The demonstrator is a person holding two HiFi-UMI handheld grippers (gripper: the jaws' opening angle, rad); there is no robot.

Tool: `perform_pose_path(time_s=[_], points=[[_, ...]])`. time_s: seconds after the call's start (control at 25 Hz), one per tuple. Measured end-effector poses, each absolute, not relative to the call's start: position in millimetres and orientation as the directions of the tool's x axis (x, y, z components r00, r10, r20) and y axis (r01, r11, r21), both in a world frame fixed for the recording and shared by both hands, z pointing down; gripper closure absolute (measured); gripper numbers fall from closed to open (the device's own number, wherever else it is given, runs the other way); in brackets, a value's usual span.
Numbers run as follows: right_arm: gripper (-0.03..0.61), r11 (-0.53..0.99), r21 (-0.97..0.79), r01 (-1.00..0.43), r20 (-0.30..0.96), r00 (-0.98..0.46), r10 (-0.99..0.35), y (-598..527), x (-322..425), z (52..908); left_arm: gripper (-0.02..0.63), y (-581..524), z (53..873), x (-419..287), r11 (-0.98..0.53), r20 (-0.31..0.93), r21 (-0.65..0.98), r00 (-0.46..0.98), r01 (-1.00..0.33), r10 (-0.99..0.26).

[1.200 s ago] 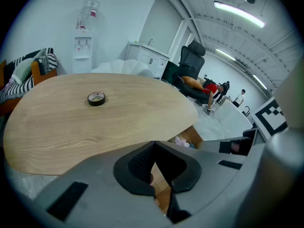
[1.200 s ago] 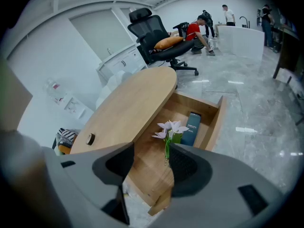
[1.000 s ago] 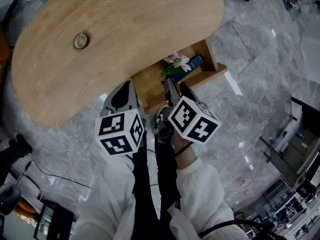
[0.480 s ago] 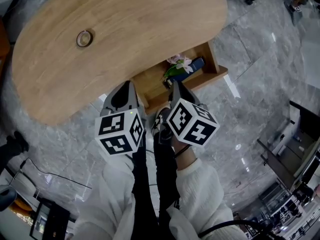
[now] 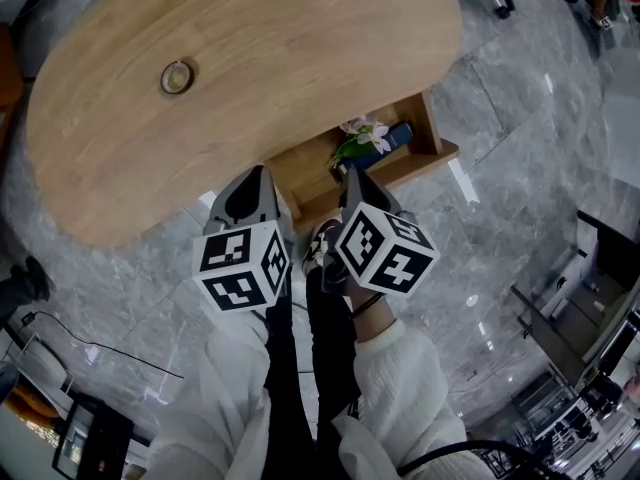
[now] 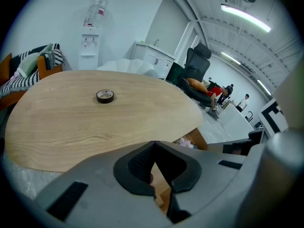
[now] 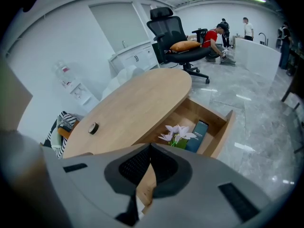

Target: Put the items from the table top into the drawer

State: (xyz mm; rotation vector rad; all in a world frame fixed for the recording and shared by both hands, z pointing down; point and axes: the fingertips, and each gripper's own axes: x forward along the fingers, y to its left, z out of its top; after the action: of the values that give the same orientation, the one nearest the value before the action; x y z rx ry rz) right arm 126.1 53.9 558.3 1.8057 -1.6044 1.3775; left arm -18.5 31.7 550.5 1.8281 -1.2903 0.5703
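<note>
Flower (image 5: 362, 130) and blue box (image 5: 393, 135) are in the drawer (image 5: 438, 146); tape (image 5: 177, 76) is left on the table (image 5: 290, 38). My left tongs (image 6: 153, 144) are pressed together, empty; my right tongs (image 7: 150, 146) have just closed, empty.

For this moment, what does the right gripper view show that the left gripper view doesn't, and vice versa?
Only the right gripper view: the dark blue box lying in the open drawer, and the right gripper, its jaws just closed on nothing. Only the left gripper view: the left gripper, jaws together and empty. Both: the wooden table, the tape roll on it, and the office chair beyond.
</note>
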Motion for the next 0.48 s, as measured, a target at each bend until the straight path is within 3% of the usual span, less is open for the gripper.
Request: perform_pose_path(time_s=[0.48], points=[[0.517, -0.201, -0.310, -0.929, 0.829, -0.161, -0.536, 20.2, 90.8, 551.8, 0.620, 8.9, 544.0, -58.9, -0.088, 0.738, 0.340, 0.324, -0.936, -0.592]])
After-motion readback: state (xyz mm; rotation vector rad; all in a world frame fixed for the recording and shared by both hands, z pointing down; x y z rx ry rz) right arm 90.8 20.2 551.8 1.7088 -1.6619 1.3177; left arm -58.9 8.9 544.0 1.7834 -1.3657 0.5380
